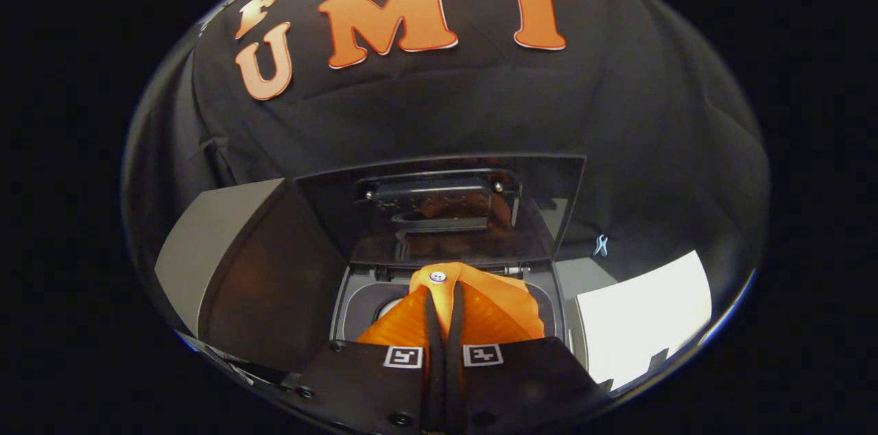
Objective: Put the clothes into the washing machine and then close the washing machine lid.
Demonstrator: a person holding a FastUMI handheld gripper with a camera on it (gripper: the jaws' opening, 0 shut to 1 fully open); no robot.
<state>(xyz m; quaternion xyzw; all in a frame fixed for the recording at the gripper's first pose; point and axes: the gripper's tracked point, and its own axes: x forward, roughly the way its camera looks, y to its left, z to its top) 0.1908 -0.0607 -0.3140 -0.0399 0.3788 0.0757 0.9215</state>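
Washer (353, 298) sits just ahead of the claw (444, 311), top opening facing up, dark grey rim around a round drum mouth. A pale bit of drum (389, 306) shows at 9 o'clock of the cloth; cannot tell if anything lies inside. Lid (446, 208) stands raised at 12 o'clock of the opening, hinged at the far edge, dark and glossy, its underside facing the claw. A black latch block with two screws sits on the lid's upper middle. Orange reflection shows in the lid.

Cloth (494, 315) is orange, thin, ribbed or pleated, with a small white snap button near its top fold. It hangs bunched between the fingers, over the washer mouth, spreading to 3 o'clock and 9 o'clock of the fingers. Cannot tell if its lower end touches the drum.

Claw is pressed together, both fingers pinching the cloth, the tips nearly touching with just fabric between.

Surface: a grey panel (206, 250) lies at 9 o'clock of the washer, part lit, part in shadow. A bright white sheet (645, 315) lies at 3 o'clock, near the washer's side. Black cloth wall (439, 112) rises behind the lid, creased, filling the background.
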